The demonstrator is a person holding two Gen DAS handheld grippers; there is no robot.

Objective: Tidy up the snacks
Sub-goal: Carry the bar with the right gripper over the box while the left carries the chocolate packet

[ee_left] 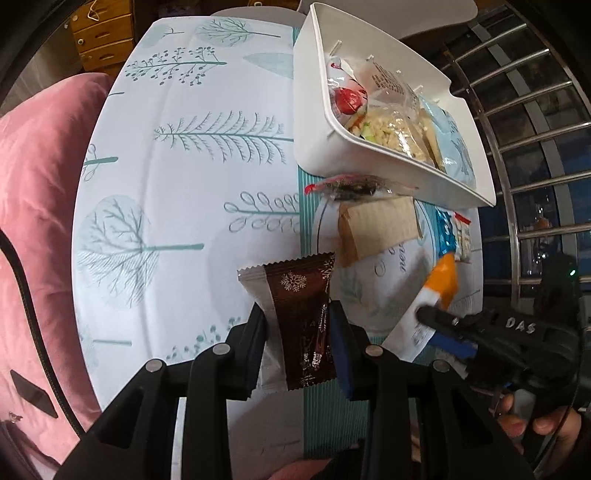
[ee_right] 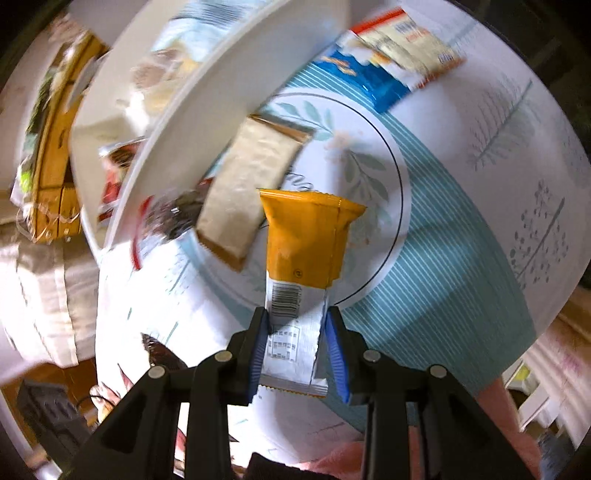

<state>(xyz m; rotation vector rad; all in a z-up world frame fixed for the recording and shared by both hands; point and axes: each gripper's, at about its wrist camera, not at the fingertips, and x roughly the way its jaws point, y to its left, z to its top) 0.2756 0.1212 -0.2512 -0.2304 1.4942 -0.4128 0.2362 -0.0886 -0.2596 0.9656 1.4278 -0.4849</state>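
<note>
My left gripper point(ee_left: 297, 314) is shut on a brown snack packet with snowflakes point(ee_left: 301, 317) and holds it above the table. My right gripper point(ee_right: 297, 314) is shut on an orange and white snack packet point(ee_right: 301, 258); the right gripper point(ee_left: 424, 314) and that packet point(ee_left: 441, 280) also show in the left wrist view. A white bin point(ee_left: 317, 147) holding several snacks stands at the back right. A beige packet point(ee_left: 380, 229), a clear packet with dark contents point(ee_left: 354, 186) and a blue packet point(ee_left: 445, 230) lie on the table in front of the bin.
The table has a pale tree-print cloth point(ee_left: 184, 166) with a teal striped band and a round printed ring. A pink cushion point(ee_left: 37, 221) lies to the left. Metal window bars point(ee_left: 535, 129) are at the right. A wooden drawer unit point(ee_left: 103, 33) stands behind.
</note>
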